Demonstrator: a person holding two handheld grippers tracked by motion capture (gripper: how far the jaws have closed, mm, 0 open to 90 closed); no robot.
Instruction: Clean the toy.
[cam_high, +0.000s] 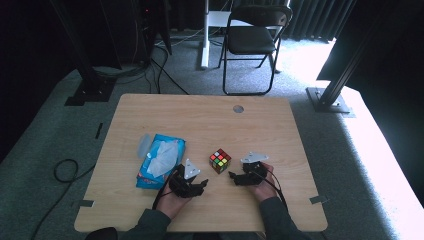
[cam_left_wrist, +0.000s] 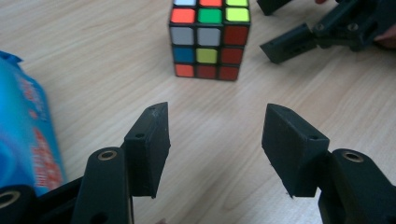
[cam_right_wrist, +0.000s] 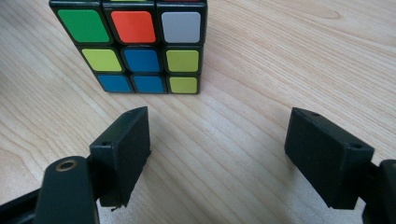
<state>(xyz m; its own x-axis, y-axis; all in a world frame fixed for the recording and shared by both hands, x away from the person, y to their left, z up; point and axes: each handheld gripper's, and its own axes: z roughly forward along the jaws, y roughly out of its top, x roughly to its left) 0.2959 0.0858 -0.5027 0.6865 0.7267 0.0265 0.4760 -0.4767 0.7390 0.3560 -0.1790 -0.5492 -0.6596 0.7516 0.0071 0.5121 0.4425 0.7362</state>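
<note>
Both grippers sit low at the near edge of the counter (cam_high: 150, 115), one in each hand, and both have their jaws spread wide with nothing between them. Left gripper (cam_left_wrist: 215, 140) is angled toward the cube (cam_left_wrist: 209, 39), which sits a little ahead of its jaws, not touching. Right gripper (cam_right_wrist: 217, 154) is pointed at the cube too, from the other side, and in its own view the cube is just past the left jaw, again no contact.

So the cube is sitting flat on the wood between the two grippers, slightly further from the person than either one. It's scrambled: green, orange, white, yellow, blue and red stickers all mixed up.

From the left gripper view you can also see the right gripper's black jaws off to the upper right, just beside the cube.

Moving out, a blue tissue pack (cam_high: 161, 161) lies left of the left gripper, close to it, with a white tissue poking out the top. Far edge of the counter has a small round hole (cam_high: 238, 108). Behind that there's a black folding chair (cam_high: 253, 40) on the grey carpet.
</note>
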